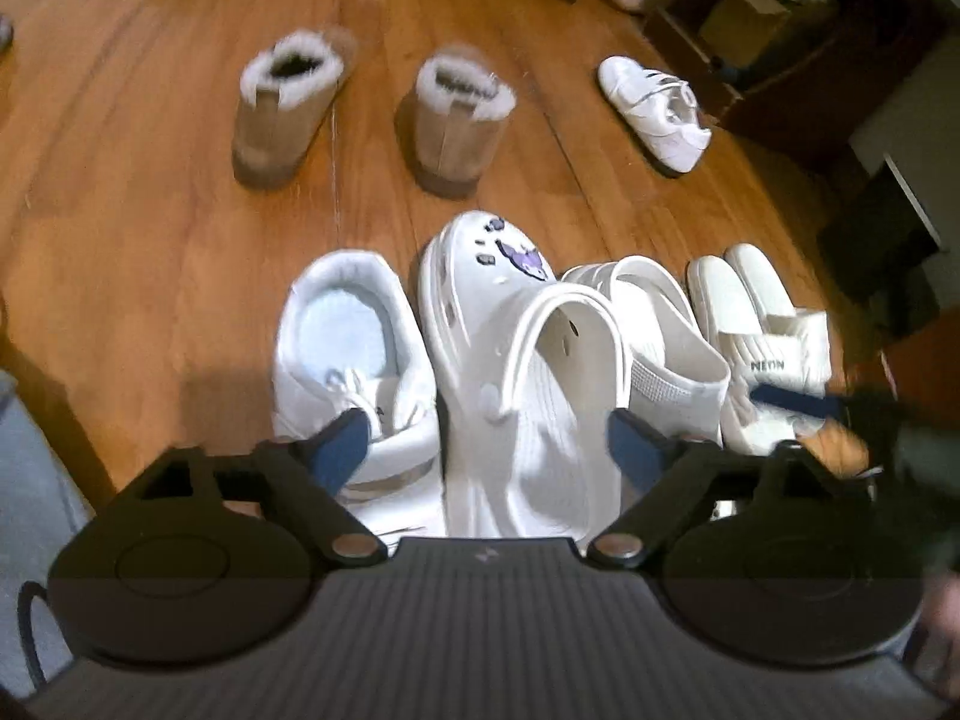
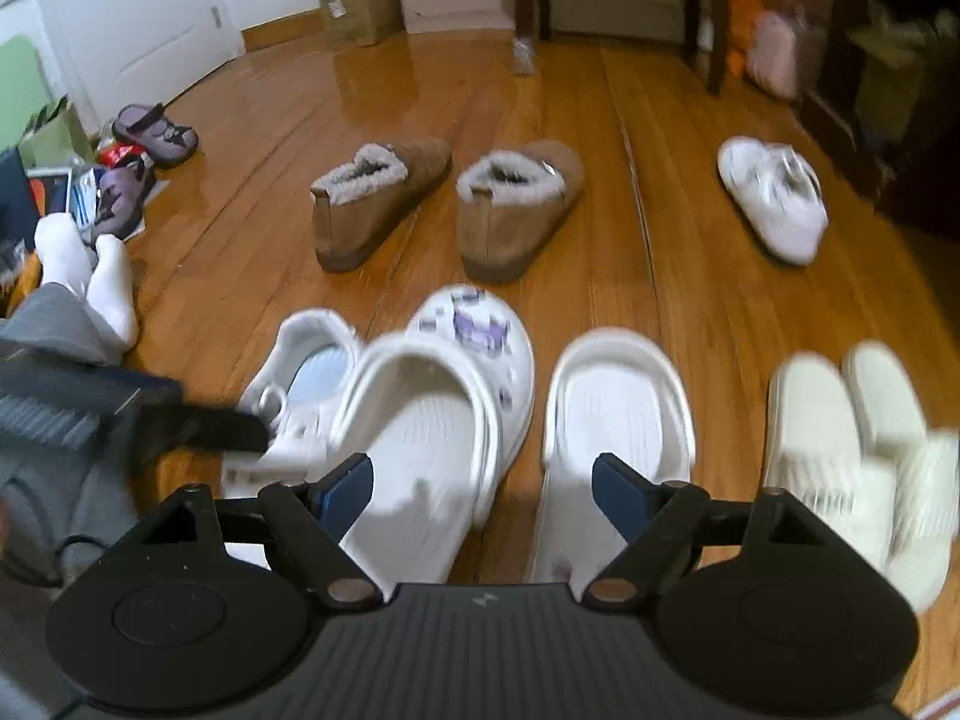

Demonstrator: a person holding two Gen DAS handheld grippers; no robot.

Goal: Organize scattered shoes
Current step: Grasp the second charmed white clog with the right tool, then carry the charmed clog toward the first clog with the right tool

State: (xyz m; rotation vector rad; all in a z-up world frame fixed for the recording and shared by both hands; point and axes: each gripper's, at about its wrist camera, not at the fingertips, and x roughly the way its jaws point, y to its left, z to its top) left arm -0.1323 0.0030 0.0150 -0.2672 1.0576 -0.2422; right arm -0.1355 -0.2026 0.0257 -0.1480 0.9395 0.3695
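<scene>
Near row lined up: sneaker (image 1: 354,360), clogs (image 1: 516,396), slides (image 1: 774,336). Boots (image 1: 372,114), far sneaker (image 1: 654,108) left. Left gripper (image 1: 486,450), right gripper (image 2: 483,495) jaws wide, empty.

We see a packed near row: a white lace-up sneaker (image 1: 354,360), two white foam clogs (image 1: 516,384) touching, and cream slides (image 1: 774,324) just beside them, leaving no gap for a finger. Bare wooden floor (image 1: 150,240) lies open left of the row. Beyond it, a floor strip runs before two tan fur-lined boots (image 2: 444,204) standing apart and a lone white sneaker (image 2: 774,198) well to their right.
</scene>
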